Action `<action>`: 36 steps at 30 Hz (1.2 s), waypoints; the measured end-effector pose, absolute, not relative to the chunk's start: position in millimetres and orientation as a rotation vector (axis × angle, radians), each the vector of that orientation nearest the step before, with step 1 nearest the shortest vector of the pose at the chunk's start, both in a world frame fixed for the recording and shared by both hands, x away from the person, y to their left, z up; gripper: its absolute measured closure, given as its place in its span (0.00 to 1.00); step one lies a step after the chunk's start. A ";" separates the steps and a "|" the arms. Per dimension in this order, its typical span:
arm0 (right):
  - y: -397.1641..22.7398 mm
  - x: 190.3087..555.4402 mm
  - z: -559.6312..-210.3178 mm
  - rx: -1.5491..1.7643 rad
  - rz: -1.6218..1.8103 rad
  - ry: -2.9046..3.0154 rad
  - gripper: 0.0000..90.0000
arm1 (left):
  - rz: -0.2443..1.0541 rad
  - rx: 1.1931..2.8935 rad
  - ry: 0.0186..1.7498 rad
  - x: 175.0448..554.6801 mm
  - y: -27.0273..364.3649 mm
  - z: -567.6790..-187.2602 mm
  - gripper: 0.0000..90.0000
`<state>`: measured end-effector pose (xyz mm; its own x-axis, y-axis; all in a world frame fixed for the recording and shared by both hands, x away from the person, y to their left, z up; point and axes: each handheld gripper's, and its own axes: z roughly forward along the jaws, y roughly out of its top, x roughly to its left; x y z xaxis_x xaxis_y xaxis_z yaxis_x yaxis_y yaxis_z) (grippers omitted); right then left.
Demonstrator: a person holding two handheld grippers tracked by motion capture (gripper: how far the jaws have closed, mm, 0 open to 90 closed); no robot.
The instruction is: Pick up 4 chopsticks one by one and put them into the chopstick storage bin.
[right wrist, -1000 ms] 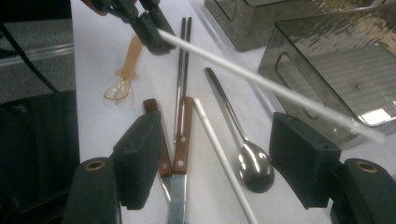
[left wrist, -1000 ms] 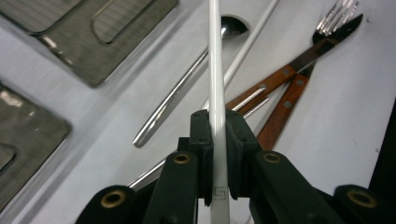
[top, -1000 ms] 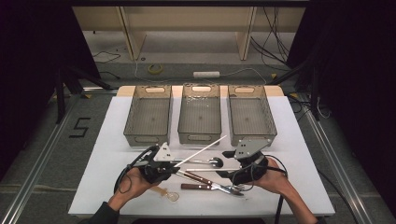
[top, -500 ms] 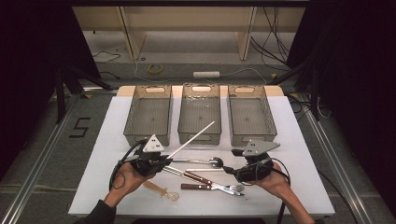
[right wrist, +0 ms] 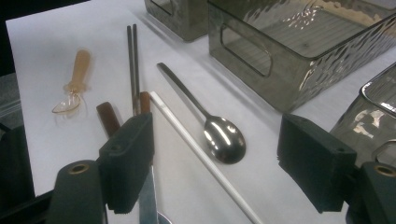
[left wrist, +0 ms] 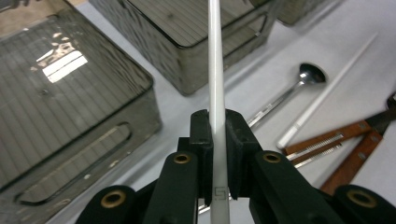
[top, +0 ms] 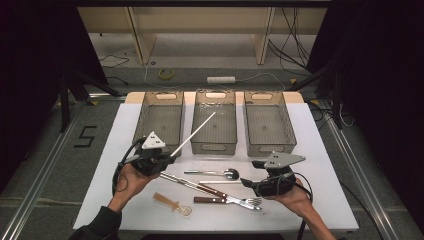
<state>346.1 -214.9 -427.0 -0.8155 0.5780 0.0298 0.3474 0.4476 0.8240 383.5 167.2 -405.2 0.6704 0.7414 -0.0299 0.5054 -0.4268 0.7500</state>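
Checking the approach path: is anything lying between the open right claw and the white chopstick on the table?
Nothing visible does. The right claw stands open just above the white chopstick, which runs up between its jaws in the right gripper view. The metal spoon lies close beside it, apart, not across it.

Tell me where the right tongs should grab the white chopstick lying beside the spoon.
Probably mid-shaft: the white chopstick lies flat and thin, clear of the spoon bowl there. Bring the open right tongs straight down, one jaw on each side across its length.
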 end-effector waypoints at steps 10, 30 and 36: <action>-218.0 344.6 -426.7 0.830 1.344 2.436 0.31 | 0.438 2.015 1.072 411.7 188.3 -398.7 0.92; -214.4 341.4 -427.8 0.804 1.336 2.458 0.31 | 0.480 1.935 1.282 469.0 212.7 -406.7 0.92; -213.8 340.9 -427.9 0.797 1.333 2.465 0.31 | 0.462 1.909 1.331 479.6 217.6 -411.4 0.92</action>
<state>340.9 -213.8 -427.9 -0.8263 0.5605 0.0561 0.3537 0.4388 0.8260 479.6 217.6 -411.4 0.3940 0.9111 -0.1208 0.6399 -0.1776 0.7477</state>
